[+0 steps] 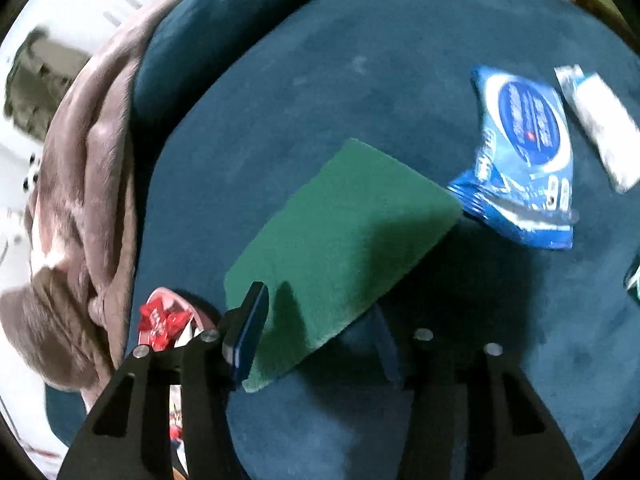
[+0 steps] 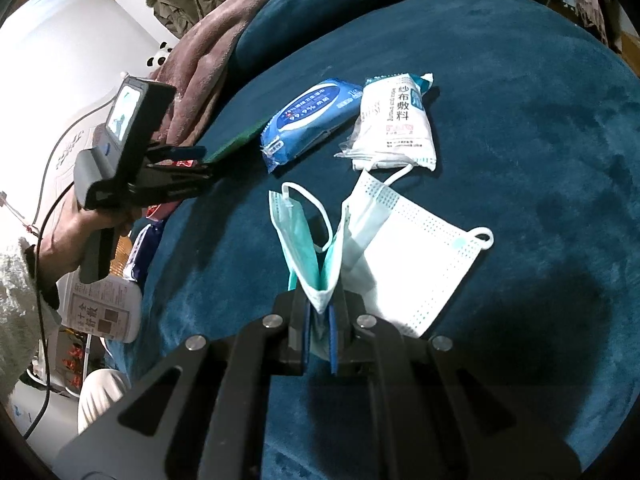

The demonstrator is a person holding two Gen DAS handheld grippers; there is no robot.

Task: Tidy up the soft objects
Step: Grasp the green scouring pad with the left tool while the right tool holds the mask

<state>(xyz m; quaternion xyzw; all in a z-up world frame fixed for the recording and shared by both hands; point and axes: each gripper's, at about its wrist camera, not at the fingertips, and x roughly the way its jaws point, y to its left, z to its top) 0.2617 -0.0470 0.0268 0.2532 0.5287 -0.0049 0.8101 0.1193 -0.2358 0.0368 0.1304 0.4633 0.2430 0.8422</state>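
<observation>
My left gripper (image 1: 320, 320) holds a flat green scouring pad (image 1: 340, 248) above the teal cushion (image 1: 320, 80); the pad covers one finger, and the jaws look wide apart. It also shows in the right wrist view (image 2: 192, 164) with the pad (image 2: 236, 140). My right gripper (image 2: 319, 320) is shut on a folded green face mask (image 2: 308, 248). A white face mask (image 2: 412, 256) lies just right of it. A blue wipes pack (image 1: 524, 152) (image 2: 308, 120) and a white gauze pack (image 1: 600, 124) (image 2: 400, 124) lie further back.
A pink-brown blanket (image 1: 88, 200) (image 2: 200, 56) drapes over the cushion's left edge. A red wrapper in a pink bowl (image 1: 164, 320) sits beside the cushion. A white bottle with print (image 2: 104, 308) stands low at the left.
</observation>
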